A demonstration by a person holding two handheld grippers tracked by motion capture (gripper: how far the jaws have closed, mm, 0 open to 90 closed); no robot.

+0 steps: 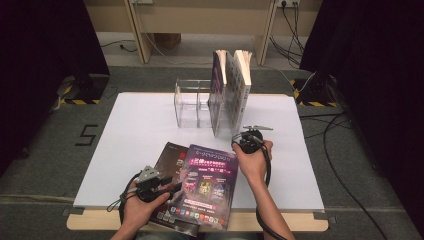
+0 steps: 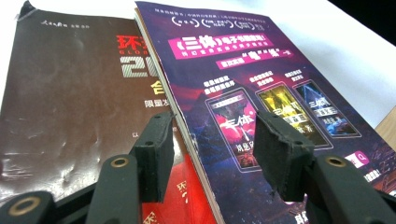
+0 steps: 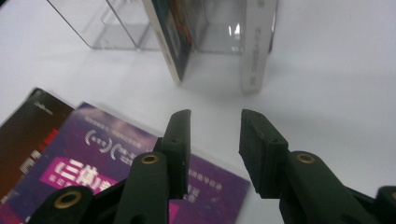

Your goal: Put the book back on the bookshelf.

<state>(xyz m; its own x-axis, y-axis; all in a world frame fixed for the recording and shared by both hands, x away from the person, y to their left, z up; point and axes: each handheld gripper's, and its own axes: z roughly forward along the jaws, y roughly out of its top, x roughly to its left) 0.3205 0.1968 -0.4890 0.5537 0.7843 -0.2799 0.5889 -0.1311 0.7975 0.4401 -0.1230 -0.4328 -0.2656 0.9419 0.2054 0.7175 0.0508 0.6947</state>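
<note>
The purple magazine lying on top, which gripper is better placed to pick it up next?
Probably the left gripper: its open jaws already straddle the purple magazine edge. The right gripper hovers open beyond its far corner.

We see two magazines lying flat near the bottom centre of the high view, on the white sheet. The purple magazine (image 1: 207, 187) has a glossy cover with white lettering and three small pictures of book covers; it lies on top, overlapping the right part of the other. The dark brown magazine (image 1: 170, 157) peeks out at its upper left, its cover a little creased, with red and pale lettering.
</note>
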